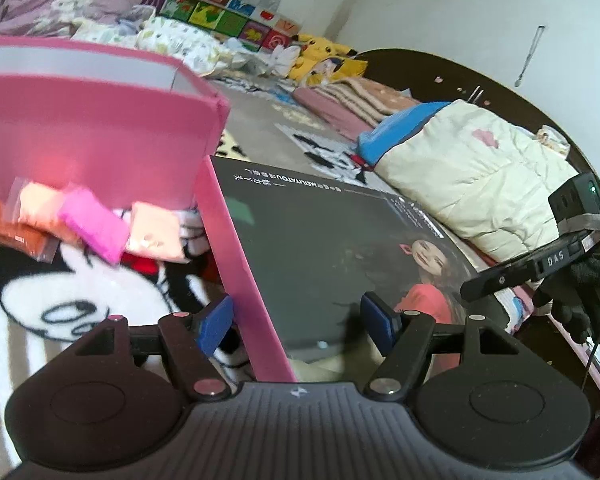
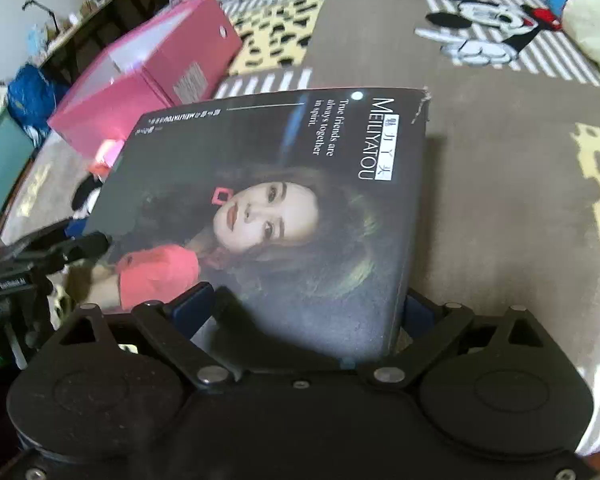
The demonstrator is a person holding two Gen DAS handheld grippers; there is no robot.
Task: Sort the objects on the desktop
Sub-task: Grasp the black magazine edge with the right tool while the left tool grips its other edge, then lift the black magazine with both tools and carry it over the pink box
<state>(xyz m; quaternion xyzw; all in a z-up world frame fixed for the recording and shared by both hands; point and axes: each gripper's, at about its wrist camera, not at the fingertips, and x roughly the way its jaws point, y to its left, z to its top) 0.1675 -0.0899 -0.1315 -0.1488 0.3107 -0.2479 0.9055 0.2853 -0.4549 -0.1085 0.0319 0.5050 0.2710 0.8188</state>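
Both grippers straddle the dark box lid. My left gripper (image 1: pixel 296 322) is wide open, its blue pads either side of the lid's (image 1: pixel 324 248) pink edge, not touching. My right gripper (image 2: pixel 304 308) brackets the lid's (image 2: pixel 284 200) near end; grip unclear. Lid lies tilted on the cartoon blanket (image 2: pixel 500 160), beside the open pink box (image 1: pixel 100 136). Small fabric packets (image 1: pixel 88 224) sit by the box.

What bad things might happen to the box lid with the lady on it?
1. The left gripper looks open, its fingers straddling the lid at its pink edge, so that side could drop.
2. The lid is tilted over the small packets and could land on them.
3. The right gripper holds only a near edge, so the lid might twist.
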